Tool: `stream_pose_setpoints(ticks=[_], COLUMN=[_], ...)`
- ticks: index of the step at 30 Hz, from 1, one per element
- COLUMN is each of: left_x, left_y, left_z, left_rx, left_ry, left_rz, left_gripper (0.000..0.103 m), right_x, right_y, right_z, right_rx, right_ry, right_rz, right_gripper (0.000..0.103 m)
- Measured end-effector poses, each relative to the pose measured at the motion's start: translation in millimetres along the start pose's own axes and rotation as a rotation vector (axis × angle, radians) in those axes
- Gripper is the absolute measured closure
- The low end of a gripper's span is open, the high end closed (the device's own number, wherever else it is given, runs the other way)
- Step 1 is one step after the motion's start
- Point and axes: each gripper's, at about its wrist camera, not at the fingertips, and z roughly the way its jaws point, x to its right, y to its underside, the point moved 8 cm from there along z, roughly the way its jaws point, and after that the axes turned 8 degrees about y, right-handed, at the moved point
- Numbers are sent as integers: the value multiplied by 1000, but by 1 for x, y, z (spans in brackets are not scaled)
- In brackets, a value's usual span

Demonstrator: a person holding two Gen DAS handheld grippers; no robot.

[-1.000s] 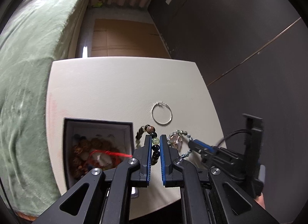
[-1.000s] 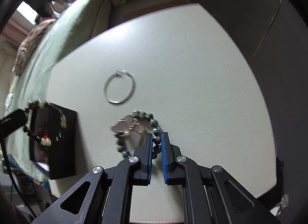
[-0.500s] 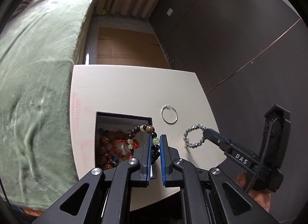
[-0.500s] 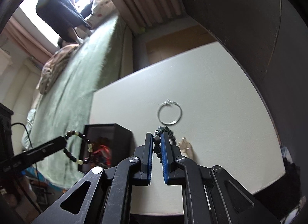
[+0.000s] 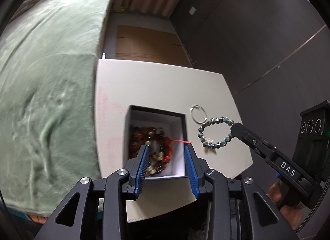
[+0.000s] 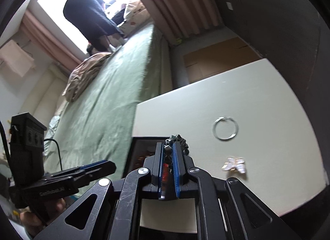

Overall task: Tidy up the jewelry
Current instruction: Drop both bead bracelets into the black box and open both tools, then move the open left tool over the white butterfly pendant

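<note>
Bed (image 5: 47, 71): green cover, along the left of the table; a tan cloth (image 6: 84, 77) lies bunched on it toward the window.

Table (image 5: 160, 87): pale square top, just beside the bed.

Left gripper (image 5: 167, 163): above the box, jaws opening, blue pads apart with nothing pressed between them.

Right gripper (image 6: 169, 161): jaws clamped together on the grey bracelet, held in the air to the right of the box; the person's hand (image 5: 288, 209) shows under its handle.

Box (image 5: 181, 139): black walls, white lining, open top, standing on the near left part of the table.

Beads (image 5: 144, 139): brown strands heaped in the box, with a red cord (image 5: 179, 141) over its right wall. A banded bracelet (image 5: 154, 155) of dark and pale beads is blurred directly below the left pads; it appears to be inside the box.

Grey bracelet (image 5: 215, 132): faceted grey-green beads, hanging as an open loop from the right fingertips, clear of the tabletop.

Ring (image 6: 225, 128): thin silver hoop, flat on the table right of the box.

Charm (image 6: 234, 164): small pale cluster with gold wire, on the table near the ring.
</note>
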Motion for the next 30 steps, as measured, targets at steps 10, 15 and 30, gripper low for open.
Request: stream_pose_setpoints(ticks=[10,15,30], left_x=[-17,-6,49], left_y=[5,4,-4], left_z=[-33,-33,29], left_rx=[40,74,-15], left_ry=[-52,-43,9], left_rz=[-25,6,77], left_gripper=[48,32,32], right_x=[-41,-13,79], right_y=[11,12,10], right_z=[26,20,-25], right_rx=[-61,-64,-29], right_ry=[-57,1,136], right_rz=[-25,41,123], right_gripper=[88,48,47])
